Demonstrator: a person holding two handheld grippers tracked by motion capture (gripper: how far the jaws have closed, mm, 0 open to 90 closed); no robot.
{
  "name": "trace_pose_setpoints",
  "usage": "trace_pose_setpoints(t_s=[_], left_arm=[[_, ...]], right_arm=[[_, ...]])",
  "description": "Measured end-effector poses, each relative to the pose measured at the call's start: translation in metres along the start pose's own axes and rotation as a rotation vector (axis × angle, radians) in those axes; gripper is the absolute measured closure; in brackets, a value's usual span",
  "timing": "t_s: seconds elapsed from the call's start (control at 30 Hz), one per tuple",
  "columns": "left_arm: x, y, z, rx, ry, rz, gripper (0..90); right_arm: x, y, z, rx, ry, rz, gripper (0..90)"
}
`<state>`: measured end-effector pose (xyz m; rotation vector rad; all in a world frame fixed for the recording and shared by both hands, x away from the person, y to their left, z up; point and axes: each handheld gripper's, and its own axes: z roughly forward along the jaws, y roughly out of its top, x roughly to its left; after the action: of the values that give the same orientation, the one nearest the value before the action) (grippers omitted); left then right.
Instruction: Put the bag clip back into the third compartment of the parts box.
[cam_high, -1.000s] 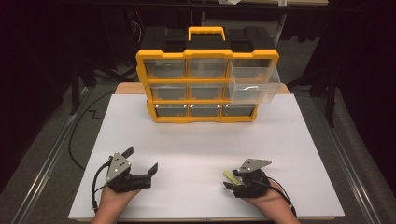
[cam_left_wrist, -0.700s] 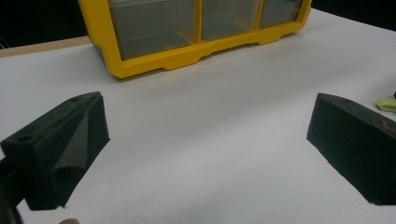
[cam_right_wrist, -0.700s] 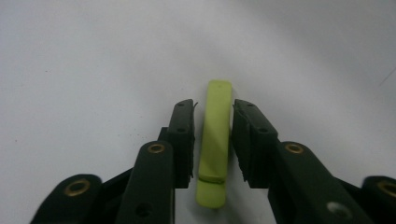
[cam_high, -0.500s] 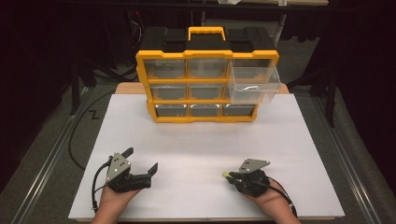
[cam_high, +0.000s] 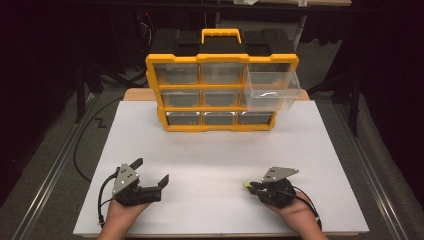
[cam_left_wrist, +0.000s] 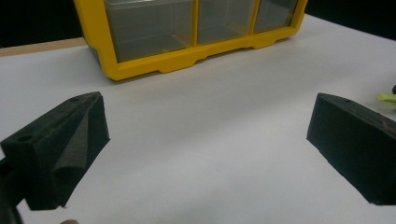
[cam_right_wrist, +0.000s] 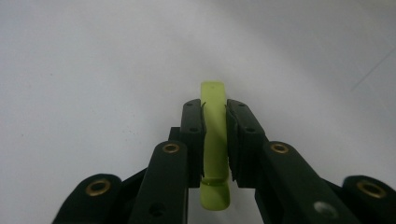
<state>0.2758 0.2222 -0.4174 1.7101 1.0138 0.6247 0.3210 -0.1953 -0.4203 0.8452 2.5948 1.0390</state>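
Jaws of the right gripper (cam_right_wrist: 215, 140) have just been closing and now pinch a slim yellow-green strip (cam_right_wrist: 214, 121) near the bench's (cam_high: 210, 150) front right edge; left gripper (cam_high: 150, 172) gapes wide near the front left, with the yellow drawer organizer (cam_high: 220, 95) along the back edge.

Glossy yellow plastic organiser with clear plastic drawers (cam_high: 221, 92) stands at the matt white paper-like worktop (cam_high: 220, 155)'s far edge; smooth yellow-green plastic strip (cam_right_wrist: 215, 140); matt black foam-like pads (cam_left_wrist: 70, 140).
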Motion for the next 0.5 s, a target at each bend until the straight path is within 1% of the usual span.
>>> trace_pose_setpoints(t_s=[0.03,0.2,0.23,0.3,0.37,0.4,0.5], left_arm=[[0.0,0.001,-0.001,-0.011,-0.005,-0.005,0.3],[0.001,0.002,-0.003,-0.015,-0.006,-0.009,0.8],[0.003,0.003,-0.004,-0.014,-0.016,-0.012,0.8],[0.003,0.003,-0.004,-0.006,-0.009,-0.002,0.8],[0.003,0.003,-0.004,-0.005,-0.01,0.001,0.8],[0.002,0.002,-0.003,-0.003,-0.015,0.001,0.8],[0.001,0.001,-0.003,-0.005,-0.012,0.007,0.7]], right_arm=[[-0.002,-0.001,-0.001,0.0,0.005,0.008,79.2],[-0.011,-0.006,-0.008,-0.005,0.004,0.017,79.2],[-0.012,-0.006,-0.01,-0.004,0.006,0.024,79.2],[-0.015,-0.008,-0.013,-0.01,0.003,0.024,79.2],[-0.016,-0.009,-0.015,-0.012,0.003,0.028,79.2],[-0.02,-0.01,-0.018,-0.017,0.005,0.032,79.2],[-0.022,-0.012,-0.02,-0.014,0.008,0.035,79.3]])
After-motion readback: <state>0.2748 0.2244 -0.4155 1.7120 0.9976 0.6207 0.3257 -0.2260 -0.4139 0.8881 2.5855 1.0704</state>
